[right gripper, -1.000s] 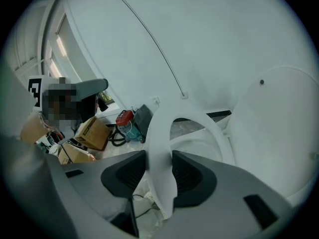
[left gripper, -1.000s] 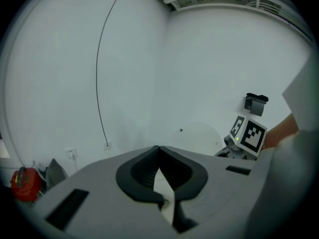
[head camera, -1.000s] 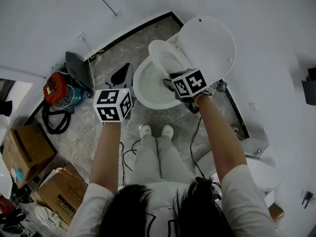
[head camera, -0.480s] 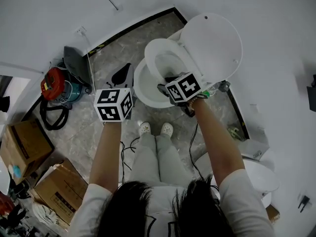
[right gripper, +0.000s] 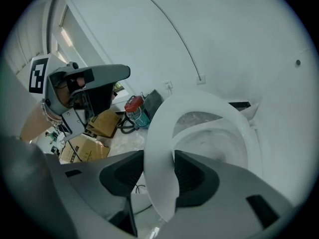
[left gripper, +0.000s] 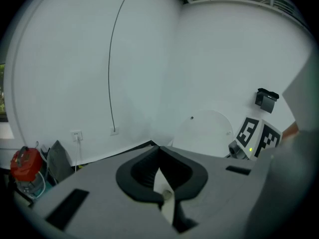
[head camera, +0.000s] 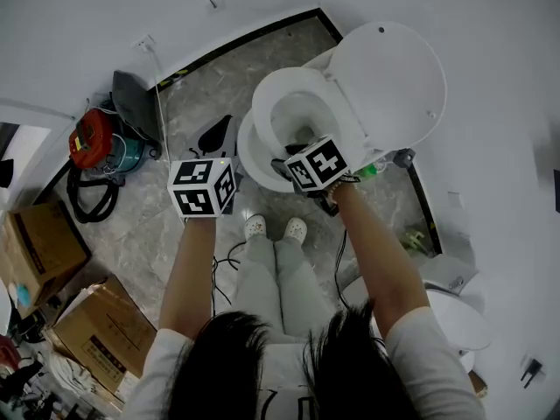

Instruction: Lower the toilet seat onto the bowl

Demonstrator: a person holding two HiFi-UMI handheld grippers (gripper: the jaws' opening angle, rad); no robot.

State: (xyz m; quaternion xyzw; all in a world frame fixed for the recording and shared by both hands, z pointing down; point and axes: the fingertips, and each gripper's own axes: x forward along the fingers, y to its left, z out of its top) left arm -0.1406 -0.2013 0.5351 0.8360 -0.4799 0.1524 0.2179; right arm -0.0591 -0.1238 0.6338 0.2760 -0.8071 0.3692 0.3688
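right hand-held gripper [right gripper: 159, 169] gripped seat [right gripper: 160, 148] front rim, jaws just been opening | seat tilted just above bowl [head camera: 248, 159], lid [head camera: 390, 80] up behind | left hand-held gripper [left gripper: 158, 156] clenched, empty, beside bowl

The head view looks steeply down from above the person onto the floor [head camera: 140, 234], with the toilet seat [head camera: 262, 116] some way below, toward the top middle of its picture. The left gripper view faces almost level at the white wall [left gripper: 65, 59], well back from the raised lid [left gripper: 204, 133]. The right gripper view tilts downward, very close on the seat. All three views share the lid and the red canister [head camera: 92, 143] at the floor's edge by the wall.
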